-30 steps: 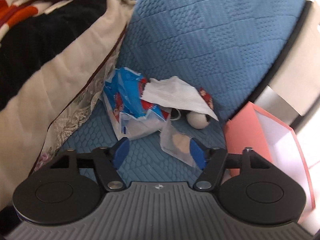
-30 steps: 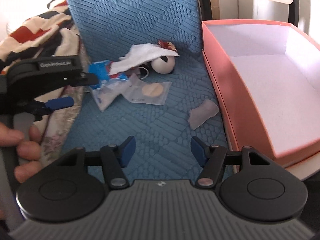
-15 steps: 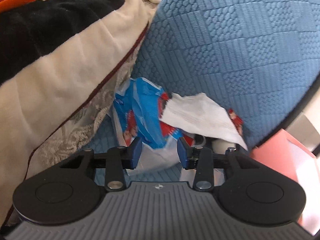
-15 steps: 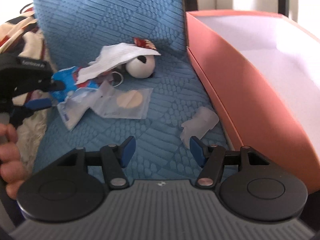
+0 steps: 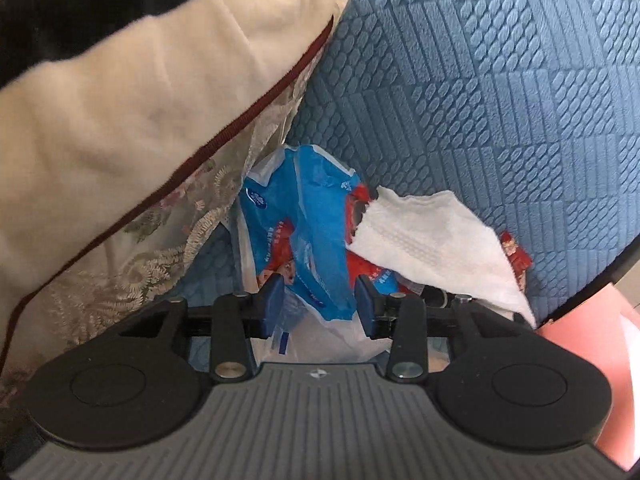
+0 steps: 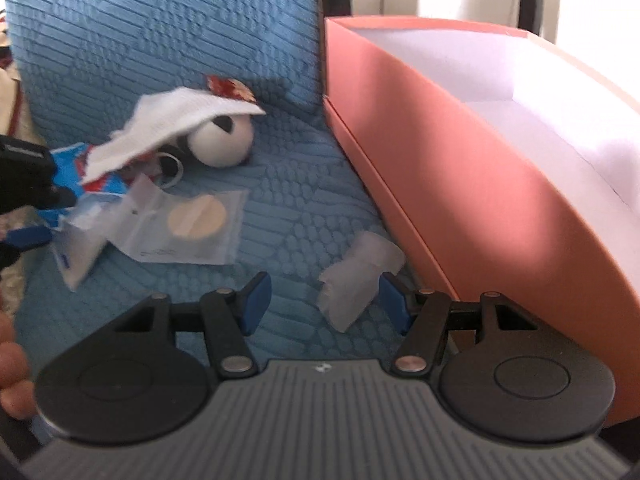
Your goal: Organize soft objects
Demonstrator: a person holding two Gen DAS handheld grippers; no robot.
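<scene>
Blue plastic packet (image 5: 308,232) lies crumpled on the blue textured seat (image 6: 288,216) against the cream cushion (image 5: 132,120); my left gripper (image 5: 319,300) has its pads either side of it, jaws part-closed, whether they grip it I cannot tell. White tissue (image 5: 424,244) drapes over the packet's right side. My right gripper (image 6: 322,300) is spread wide, small clear wrapper (image 6: 356,280) between its pads. Pink box (image 6: 460,184) stands just beside

Left gripper (image 5: 318,306) low, jaws partly closed, right gripper (image 6: 322,300) low, jaws spread wide
</scene>
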